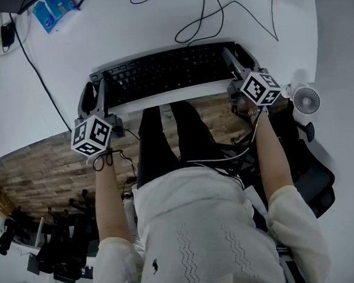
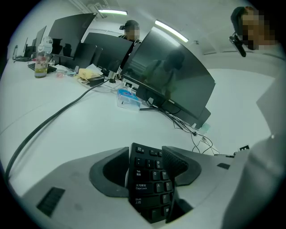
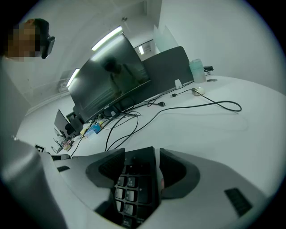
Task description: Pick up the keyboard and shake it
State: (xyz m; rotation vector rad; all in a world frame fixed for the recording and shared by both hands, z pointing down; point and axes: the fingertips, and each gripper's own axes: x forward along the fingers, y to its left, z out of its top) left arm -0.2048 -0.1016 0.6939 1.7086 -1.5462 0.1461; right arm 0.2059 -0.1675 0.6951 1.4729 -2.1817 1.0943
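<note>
Keyboard [image 1: 171, 71] ends hidden between jaws.

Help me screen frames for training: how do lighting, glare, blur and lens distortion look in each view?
Head view: even light, sharp, black plastic keyboard clear on the white desk. Left gripper view: fisheye curving, dark corners, faint reflections on the large dark monitor; keycaps sharp. Right gripper view: same curving, monitor reflections, keys dim.

The person wears a white knit sweater [image 1: 203, 239] and dark trousers [image 1: 156, 145].
</note>
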